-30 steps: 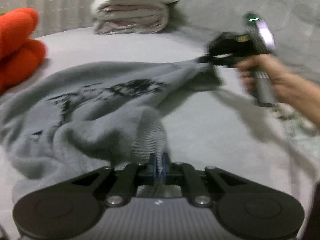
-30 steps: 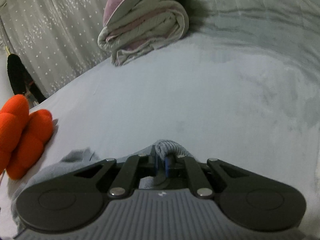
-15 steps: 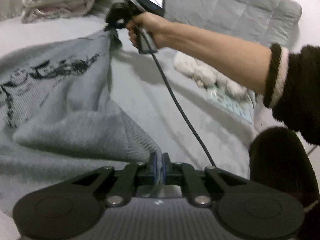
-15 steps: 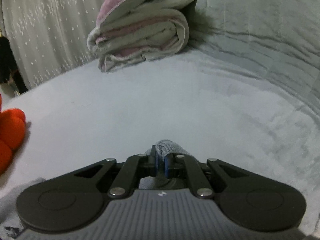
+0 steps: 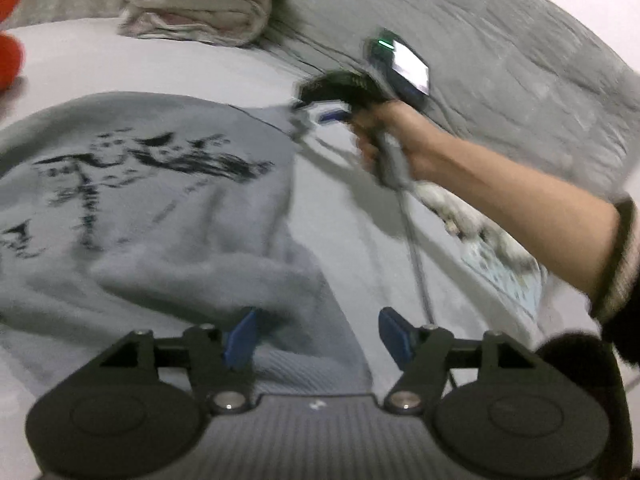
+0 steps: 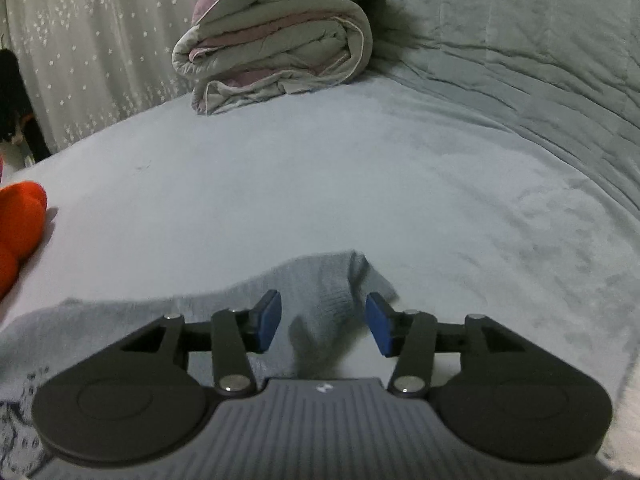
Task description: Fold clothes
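Note:
A grey sweater point(image 5: 132, 200) with a black print lies spread on the bed, its ribbed hem bunched just ahead of my left gripper point(image 5: 316, 332). That gripper is open, blue pads apart, with the hem lying loose between and below them. In the right wrist view my right gripper point(image 6: 324, 322) is open too, and a corner of the sweater point(image 6: 332, 284) rests on the sheet between its pads. The left wrist view also shows the right gripper point(image 5: 320, 114) at the sweater's far corner, held by a hand point(image 5: 384, 136).
A folded quilt point(image 6: 276, 52) sits at the back against a grey padded cover point(image 6: 520, 40). An orange plush toy point(image 6: 20, 224) lies at the left. A white fluffy item and a patterned cloth point(image 5: 492, 256) lie at the right. A cable point(image 5: 416, 256) trails from the right gripper.
Both grippers were shut on the sweater and have opened, letting its hem and corner drop onto the bed. The right gripper has pulled back slightly from the corner.

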{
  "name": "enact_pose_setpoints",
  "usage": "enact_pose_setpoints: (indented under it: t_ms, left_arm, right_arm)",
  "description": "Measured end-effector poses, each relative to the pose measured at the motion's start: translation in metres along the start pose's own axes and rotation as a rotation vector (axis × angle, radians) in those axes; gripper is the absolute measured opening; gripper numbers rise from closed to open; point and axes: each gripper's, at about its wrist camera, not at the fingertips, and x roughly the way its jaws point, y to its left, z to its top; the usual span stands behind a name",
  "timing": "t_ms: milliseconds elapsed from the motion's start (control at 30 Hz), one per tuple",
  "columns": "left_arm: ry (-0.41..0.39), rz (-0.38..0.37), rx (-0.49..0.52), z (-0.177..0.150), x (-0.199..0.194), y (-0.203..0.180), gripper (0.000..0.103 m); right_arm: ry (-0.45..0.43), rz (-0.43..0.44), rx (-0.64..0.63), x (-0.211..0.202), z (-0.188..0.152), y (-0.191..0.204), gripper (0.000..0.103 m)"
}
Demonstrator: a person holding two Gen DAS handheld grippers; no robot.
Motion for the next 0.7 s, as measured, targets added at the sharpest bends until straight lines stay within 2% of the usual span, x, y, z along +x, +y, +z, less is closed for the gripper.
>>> enact_pose_setpoints:
  t_ms: [133,300,367,533,700]
  left_arm:
    - [-0.045,0.075,-0.07,0.006,-0.007,0.008,0.069]
    - [-0.04,0.206,-0.145,0.004,-0.007,0.016,0.069]
    - [-0.038,0.236,-0.172,0.003,-0.009,0.018,0.069]
    - [-0.06,0.249,-0.18,0.005,-0.015,0.014,0.069]
    - [-0.062,0.24,-0.168,0.006,-0.014,0.005,0.069]
  right_arm:
    - [0.03,0.031,0.06,-0.025,-0.011,-0.005,0.051]
    - [0.082,0.085,0.161,-0.055,-0.034,-0.011,0.052]
    - [0.119,0.099,0.18,-0.066,-0.046,-0.01,0.052]
    - [0.205,0.159,0.166,-0.093,-0.076,0.005,0.052]
    - [0.25,0.222,0.237,-0.108,-0.095,0.01,0.052]
